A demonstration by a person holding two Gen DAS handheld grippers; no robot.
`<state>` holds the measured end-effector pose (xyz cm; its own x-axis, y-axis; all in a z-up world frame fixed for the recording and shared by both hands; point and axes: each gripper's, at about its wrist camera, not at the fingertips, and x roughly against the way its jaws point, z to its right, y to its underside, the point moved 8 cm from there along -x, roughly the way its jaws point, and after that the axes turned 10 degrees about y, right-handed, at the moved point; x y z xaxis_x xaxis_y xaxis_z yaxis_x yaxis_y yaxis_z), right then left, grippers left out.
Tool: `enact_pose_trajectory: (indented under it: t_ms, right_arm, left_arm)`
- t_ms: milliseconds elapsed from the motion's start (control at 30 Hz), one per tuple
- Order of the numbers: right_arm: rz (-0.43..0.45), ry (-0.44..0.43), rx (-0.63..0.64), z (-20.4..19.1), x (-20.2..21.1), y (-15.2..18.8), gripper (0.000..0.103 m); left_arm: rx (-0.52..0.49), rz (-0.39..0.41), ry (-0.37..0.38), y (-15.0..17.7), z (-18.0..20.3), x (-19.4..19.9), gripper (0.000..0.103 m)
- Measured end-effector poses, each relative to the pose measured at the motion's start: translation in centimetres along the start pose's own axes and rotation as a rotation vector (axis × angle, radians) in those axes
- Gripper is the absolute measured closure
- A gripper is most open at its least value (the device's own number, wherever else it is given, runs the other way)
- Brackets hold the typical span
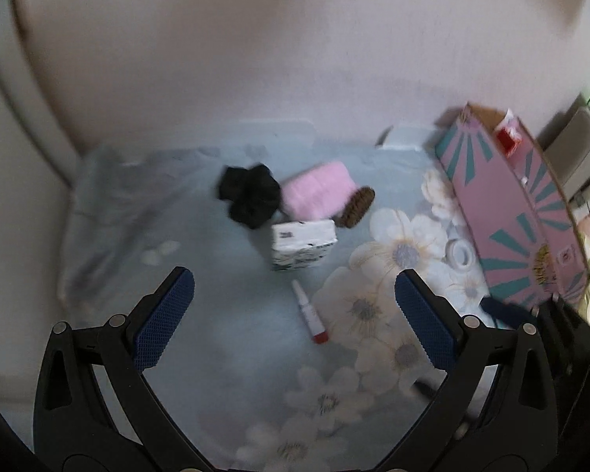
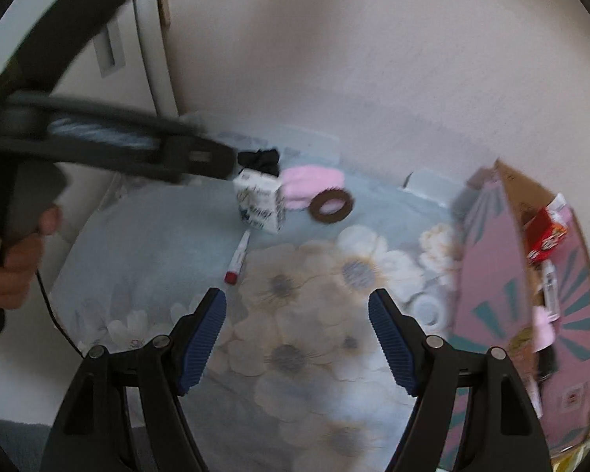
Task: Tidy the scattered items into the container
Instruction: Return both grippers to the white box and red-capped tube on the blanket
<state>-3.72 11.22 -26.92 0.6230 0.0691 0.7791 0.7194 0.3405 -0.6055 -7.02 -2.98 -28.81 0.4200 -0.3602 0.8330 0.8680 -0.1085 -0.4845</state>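
Red-capped tube (image 1: 308, 316) lies between open left gripper (image 1: 295, 287) fingers.

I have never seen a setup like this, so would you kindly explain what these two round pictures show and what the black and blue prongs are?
Each picture comes from a wide-angle camera mounted on a hand-held claw, looking forward along its two blue-padded fingers. One view shows the left claw, the other the right claw. There is no robot arm: a person carries them, and in the right view you can see a hand gripping the other tool.

Both claws are open and hold nothing.

Below them is a flowered cloth. On it lie a black scrunchie, a pink cloth, a brown hair ring, a small white carton, a red-capped tube and a white tape roll. At the right stands a pink cardboard box, already holding some items.
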Motion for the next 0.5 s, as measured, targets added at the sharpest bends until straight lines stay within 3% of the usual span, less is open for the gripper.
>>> enact_pose_trajectory:
  t_ms: [167,367,500]
  right_arm:
    - [-0.010,-0.013,-0.006,-2.0,-2.6,1.0,0.032]
    - [-0.005,-0.037,0.026,-4.5,-4.9,0.9,0.032]
    - [-0.008,-0.054,0.054,-6.1,-6.1,0.4,0.042]
  left_arm:
    - [0.013,-0.024,0.004,0.0,-1.0,-3.5,0.001]
    - [0.047,-0.023,0.020,-0.5,-2.6,-4.9,0.001]
    - [0.057,-0.023,0.024,-0.4,-3.0,-5.4,0.001]
